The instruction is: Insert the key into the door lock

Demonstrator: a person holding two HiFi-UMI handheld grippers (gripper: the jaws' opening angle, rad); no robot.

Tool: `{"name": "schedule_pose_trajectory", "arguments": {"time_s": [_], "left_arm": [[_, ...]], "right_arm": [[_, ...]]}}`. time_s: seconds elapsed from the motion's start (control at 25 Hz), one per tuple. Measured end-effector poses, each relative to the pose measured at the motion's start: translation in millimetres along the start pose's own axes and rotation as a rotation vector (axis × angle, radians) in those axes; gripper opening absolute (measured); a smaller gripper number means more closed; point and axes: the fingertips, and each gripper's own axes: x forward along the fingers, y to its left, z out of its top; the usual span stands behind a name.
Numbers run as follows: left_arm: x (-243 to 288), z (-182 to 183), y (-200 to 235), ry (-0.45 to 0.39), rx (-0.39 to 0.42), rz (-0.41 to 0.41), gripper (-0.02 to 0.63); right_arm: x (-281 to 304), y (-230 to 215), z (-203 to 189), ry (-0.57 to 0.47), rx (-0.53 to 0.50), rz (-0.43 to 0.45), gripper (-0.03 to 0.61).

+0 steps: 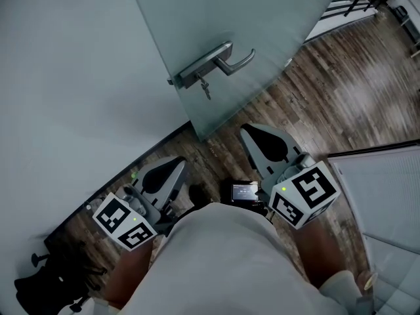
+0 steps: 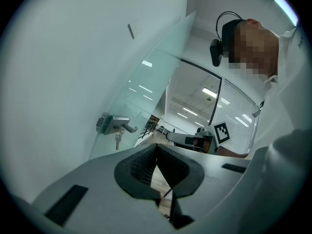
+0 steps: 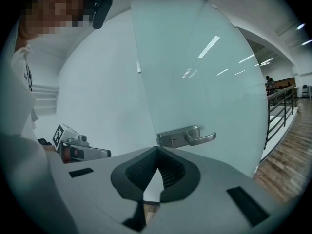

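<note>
From the door lock (image 1: 189,79) hangs a key (image 1: 206,90), with left gripper (image 2: 156,146) and right gripper (image 3: 157,149) jaws pressed together.

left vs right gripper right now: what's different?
The right gripper reaches further forward, close to the door edge; the left gripper sits further back by the wall. The left gripper view shows a key hanging under the door handle; the right gripper view shows the handle, no key. Shared: both shut, nothing between the jaws.
</note>
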Motion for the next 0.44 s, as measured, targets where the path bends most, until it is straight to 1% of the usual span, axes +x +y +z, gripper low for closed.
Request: {"name": "schedule_pose_trajectory", "arguments": {"time_s": [0.44], "left_arm": [[3.0,-3.3,-2.6,0.013,0.000,-0.008,0.017]], "right_arm": [[1.0,-0.2,2.2,-0.002,-0.011,-0.002,0.012]]}}
